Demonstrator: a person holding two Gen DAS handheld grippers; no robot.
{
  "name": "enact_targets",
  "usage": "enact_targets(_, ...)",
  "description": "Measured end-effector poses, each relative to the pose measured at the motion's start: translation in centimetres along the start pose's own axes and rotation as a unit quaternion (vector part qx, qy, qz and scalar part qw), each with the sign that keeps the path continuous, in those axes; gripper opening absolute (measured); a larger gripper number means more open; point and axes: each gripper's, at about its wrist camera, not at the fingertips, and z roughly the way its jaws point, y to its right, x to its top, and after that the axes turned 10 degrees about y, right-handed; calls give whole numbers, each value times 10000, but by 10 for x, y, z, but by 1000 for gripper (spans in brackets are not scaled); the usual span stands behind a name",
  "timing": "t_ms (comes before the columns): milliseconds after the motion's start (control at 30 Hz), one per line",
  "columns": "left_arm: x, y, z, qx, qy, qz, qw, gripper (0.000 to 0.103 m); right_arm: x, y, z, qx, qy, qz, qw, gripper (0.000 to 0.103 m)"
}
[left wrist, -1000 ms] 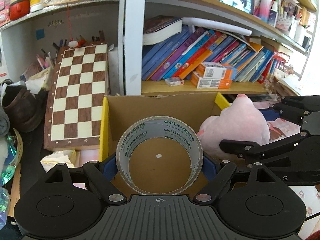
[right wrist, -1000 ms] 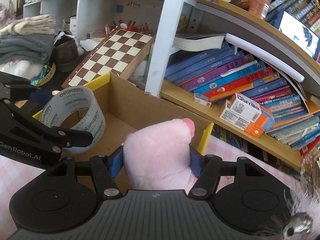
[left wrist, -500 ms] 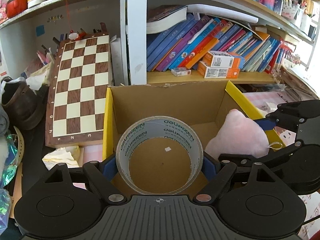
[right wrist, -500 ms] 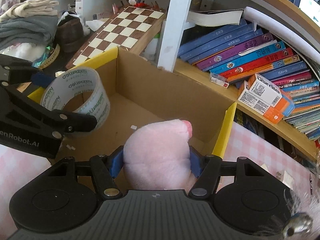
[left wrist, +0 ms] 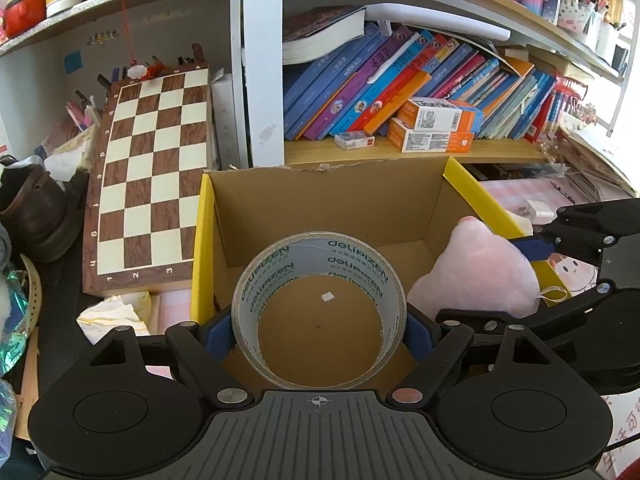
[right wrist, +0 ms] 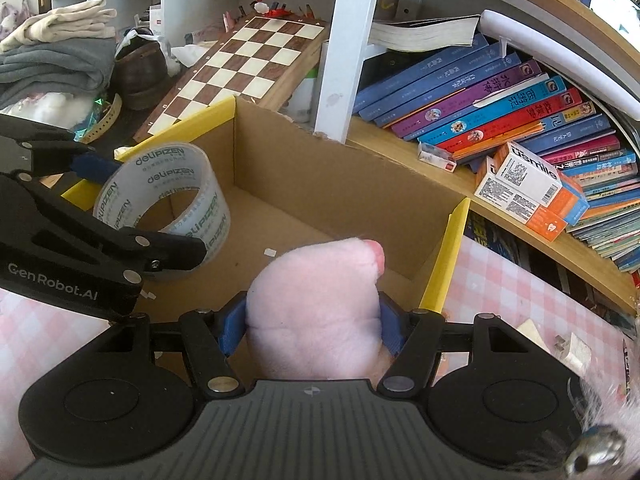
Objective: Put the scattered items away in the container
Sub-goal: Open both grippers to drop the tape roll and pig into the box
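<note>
My left gripper (left wrist: 319, 330) is shut on a roll of clear tape (left wrist: 320, 272) printed "delipizen", held upright over the open cardboard box (left wrist: 320, 196) with yellow flap edges. My right gripper (right wrist: 313, 326) is shut on a pink plush toy (right wrist: 320, 304), held low inside the box near its right wall. The plush toy (left wrist: 476, 276) and the right gripper's arm show at the right in the left wrist view. The tape (right wrist: 168, 204) and the left gripper show at the left in the right wrist view, over the box (right wrist: 340, 184).
A chessboard (left wrist: 148, 172) leans left of the box. Bookshelves with books (left wrist: 400, 100) and orange-white cartons (left wrist: 432, 128) stand behind. A brown shoe (left wrist: 32, 216) and crumpled tissue (left wrist: 116, 312) lie at the left. Pink checked cloth (right wrist: 520, 300) with small white items lies right of the box.
Both grippers have moved forward and down into the box. The plush toy has sunk lower against the right wall. Both grips are unchanged.
</note>
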Motion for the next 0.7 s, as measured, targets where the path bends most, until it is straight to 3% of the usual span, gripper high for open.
enact_targets(400, 2, 1, -4, 30, -9, -4, 10000, 85, 0, 0, -6, -4, 34, -121, 9999, 66)
enact_targets(700, 6, 2, -17, 79, 80, -97, 9999, 85, 6, 2, -26, -214, 301, -166, 9992, 76)
